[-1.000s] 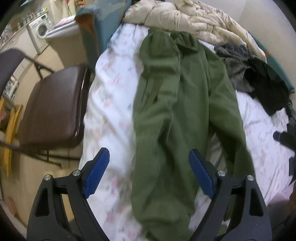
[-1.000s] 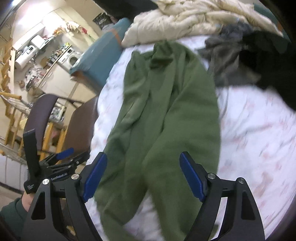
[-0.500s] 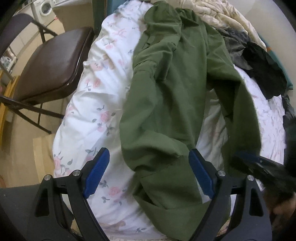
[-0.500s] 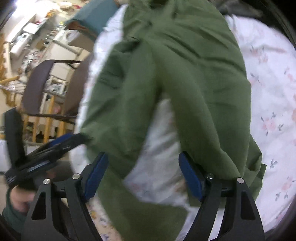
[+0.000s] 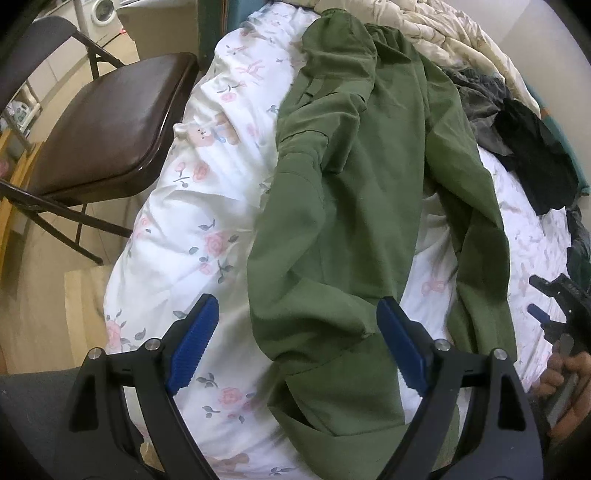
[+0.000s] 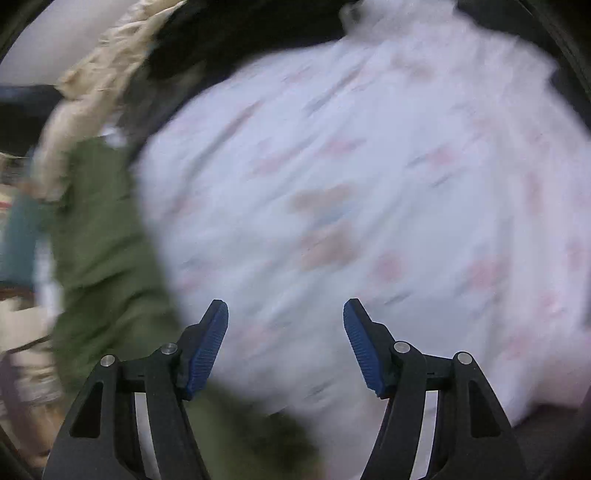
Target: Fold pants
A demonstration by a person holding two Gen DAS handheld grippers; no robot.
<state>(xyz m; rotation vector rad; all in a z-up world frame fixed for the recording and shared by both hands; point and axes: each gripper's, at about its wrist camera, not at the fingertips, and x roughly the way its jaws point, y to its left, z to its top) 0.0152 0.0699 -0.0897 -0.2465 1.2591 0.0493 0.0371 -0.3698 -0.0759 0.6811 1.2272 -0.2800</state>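
Green pants lie lengthwise on the bed, running away from your left hand-held gripper.
Left jaws gape, empty, straddling the near hem; right hand-held gripper, narrowing and empty, has pants leftward.

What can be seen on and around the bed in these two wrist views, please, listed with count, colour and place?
pants: one, olive green, spread lengthwise on the bed, legs parted
bedsheet: one, white with pink flowers, under the pants
quilt: one, cream, bunched at the far end
dark clothes: a pile, black and grey, right of the pants
folding chair: one, brown seat, left of the bed
washing machine: one, white, far left
left tongs: black with blue pads, open, over the pants' near end
right tongs: black with blue pads, open, have just been closing, nothing between them, over bare sheet
hand: one, holding the right tongs
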